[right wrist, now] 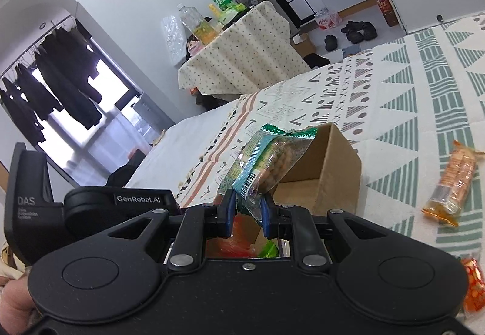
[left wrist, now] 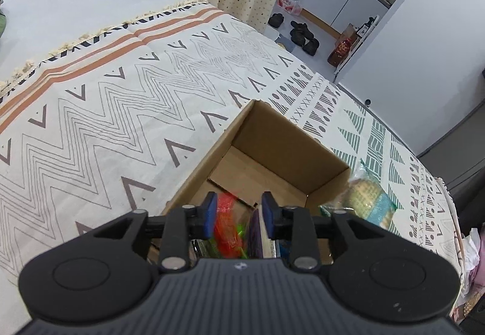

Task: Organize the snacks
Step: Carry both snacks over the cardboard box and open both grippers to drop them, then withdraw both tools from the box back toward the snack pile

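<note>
The left gripper (left wrist: 239,215) hangs open over the cardboard box (left wrist: 282,135), where red and purple packets (left wrist: 225,213) already lie. The right gripper (right wrist: 246,215) pinches a green peanut bag (right wrist: 266,159) above the box. Judged partway: two orange packets (right wrist: 451,183) remain on the cloth (right wrist: 424,92).
</note>
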Demonstrator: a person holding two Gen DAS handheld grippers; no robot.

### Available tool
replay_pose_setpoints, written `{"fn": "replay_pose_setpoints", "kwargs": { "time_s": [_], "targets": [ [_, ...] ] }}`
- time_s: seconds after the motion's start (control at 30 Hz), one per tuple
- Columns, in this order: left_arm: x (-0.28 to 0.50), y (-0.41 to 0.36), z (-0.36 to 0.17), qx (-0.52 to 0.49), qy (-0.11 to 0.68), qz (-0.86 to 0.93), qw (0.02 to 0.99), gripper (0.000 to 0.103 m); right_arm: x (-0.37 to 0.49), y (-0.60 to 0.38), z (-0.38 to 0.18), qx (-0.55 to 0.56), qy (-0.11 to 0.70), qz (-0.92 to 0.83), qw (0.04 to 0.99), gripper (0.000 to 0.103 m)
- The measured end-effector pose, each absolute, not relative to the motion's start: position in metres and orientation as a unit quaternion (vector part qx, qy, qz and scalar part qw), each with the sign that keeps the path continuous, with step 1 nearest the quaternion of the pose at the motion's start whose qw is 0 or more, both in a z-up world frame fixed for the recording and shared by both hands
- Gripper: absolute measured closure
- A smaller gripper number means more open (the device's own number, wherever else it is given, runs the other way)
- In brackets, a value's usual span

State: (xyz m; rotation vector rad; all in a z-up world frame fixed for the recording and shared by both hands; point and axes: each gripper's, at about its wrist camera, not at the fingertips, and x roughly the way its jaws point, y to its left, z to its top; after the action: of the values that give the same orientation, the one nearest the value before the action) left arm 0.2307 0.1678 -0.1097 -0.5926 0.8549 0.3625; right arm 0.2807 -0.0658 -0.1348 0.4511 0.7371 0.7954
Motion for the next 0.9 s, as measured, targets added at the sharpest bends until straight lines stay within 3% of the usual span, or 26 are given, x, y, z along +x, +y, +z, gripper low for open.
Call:
{"fn": "replay_pose_setpoints", "kwargs": {
  "time_s": [0.13, 0.33, 0.6, 0.77, 0.83, 0.9],
  "targets": [
    [0.231, 0.17, -0.113, -0.273, 0.415, 0.179, 0.849, 0.053, 0.278, -0.062, -0.133, 0.198, 0.332, 0.372, 0.844, 0.048],
    [0.229, 0.163, -0.112, -0.26, 0.425, 0.189, 0.846, 0.035, 0.282, -0.081, -0.131, 0.217, 0.351, 0.343, 0.844, 0.046],
    [0.223, 0.137, -0.101, -0.242, 0.44, 0.189, 0.844, 0.023, 0.275, -0.11, -0.115, 0.215, 0.363, 0.299, 0.856, 0.027],
    [0.217, 0.116, -0.091, -0.227, 0.439, 0.191, 0.848, 0.018, 0.27, -0.133, -0.105, 0.215, 0.377, 0.275, 0.858, 0.023],
    [0.215, 0.106, -0.087, -0.219, 0.437, 0.187, 0.852, 0.014, 0.269, -0.143, -0.103, 0.216, 0.38, 0.254, 0.863, 0.011],
    [0.213, 0.095, -0.084, -0.211, 0.435, 0.182, 0.856, 0.01, 0.269, -0.154, -0.099, 0.212, 0.378, 0.241, 0.868, 0.009]
  ]
}}
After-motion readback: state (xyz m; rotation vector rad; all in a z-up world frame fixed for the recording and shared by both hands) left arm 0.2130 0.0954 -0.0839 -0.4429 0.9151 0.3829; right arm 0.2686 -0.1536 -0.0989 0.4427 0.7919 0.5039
